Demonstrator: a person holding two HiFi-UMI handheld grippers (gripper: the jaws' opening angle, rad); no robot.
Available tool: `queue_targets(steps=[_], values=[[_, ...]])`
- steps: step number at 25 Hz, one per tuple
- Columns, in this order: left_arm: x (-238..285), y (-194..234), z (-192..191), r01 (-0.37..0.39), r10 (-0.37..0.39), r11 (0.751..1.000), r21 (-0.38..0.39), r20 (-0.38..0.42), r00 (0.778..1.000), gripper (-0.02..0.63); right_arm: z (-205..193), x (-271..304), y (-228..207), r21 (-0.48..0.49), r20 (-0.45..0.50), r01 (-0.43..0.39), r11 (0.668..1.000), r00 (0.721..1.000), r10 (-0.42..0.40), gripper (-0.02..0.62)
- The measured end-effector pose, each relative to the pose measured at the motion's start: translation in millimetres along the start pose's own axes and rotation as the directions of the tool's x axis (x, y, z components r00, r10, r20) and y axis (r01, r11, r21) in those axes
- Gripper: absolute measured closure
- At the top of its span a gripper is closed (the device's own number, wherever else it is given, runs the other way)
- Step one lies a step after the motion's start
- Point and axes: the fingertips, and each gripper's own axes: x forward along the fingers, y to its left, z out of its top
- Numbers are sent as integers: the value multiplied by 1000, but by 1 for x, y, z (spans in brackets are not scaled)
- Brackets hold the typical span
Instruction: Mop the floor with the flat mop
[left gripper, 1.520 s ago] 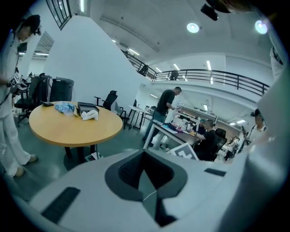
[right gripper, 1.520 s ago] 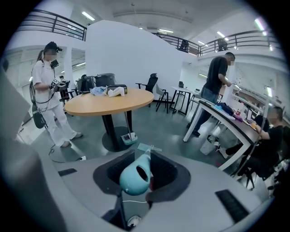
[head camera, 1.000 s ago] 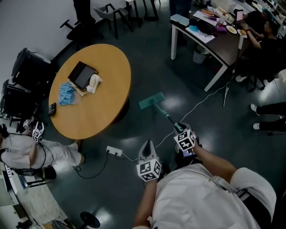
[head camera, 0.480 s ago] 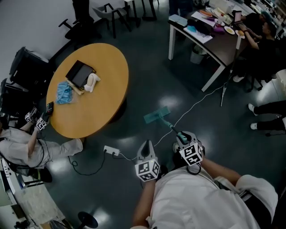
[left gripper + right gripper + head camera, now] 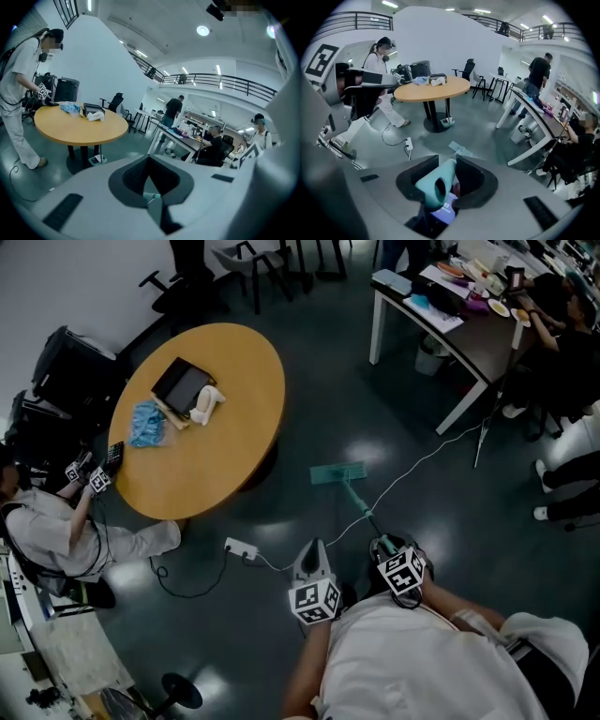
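The flat mop's teal head lies flat on the dark floor in front of me, also seen in the right gripper view as a small pad. Its thin handle slopes back to my right gripper, which is shut on the teal grip near the handle's top. The grip sticks out between the dark pads. My left gripper hangs beside it at waist height, jaws shut to a point with nothing between them, apart from the mop.
A round wooden table with a tablet and cloths stands left of the mop. A white power strip and its cable lie near my feet; another white cable crosses the floor by the mop. A person stands at the table's left; a white-legged desk is at the far right.
The mop head has slid back toward me, away from the table's base, and turned squarer. My right gripper has drawn in to my body. The person at left has stepped up to the table.
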Motion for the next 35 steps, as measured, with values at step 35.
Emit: queue_targets(steps=[35], values=[[-3,-14,21,92,-92,996,2,43,995,604,69,-13,-28,10,287,69,998,955,-69,480]])
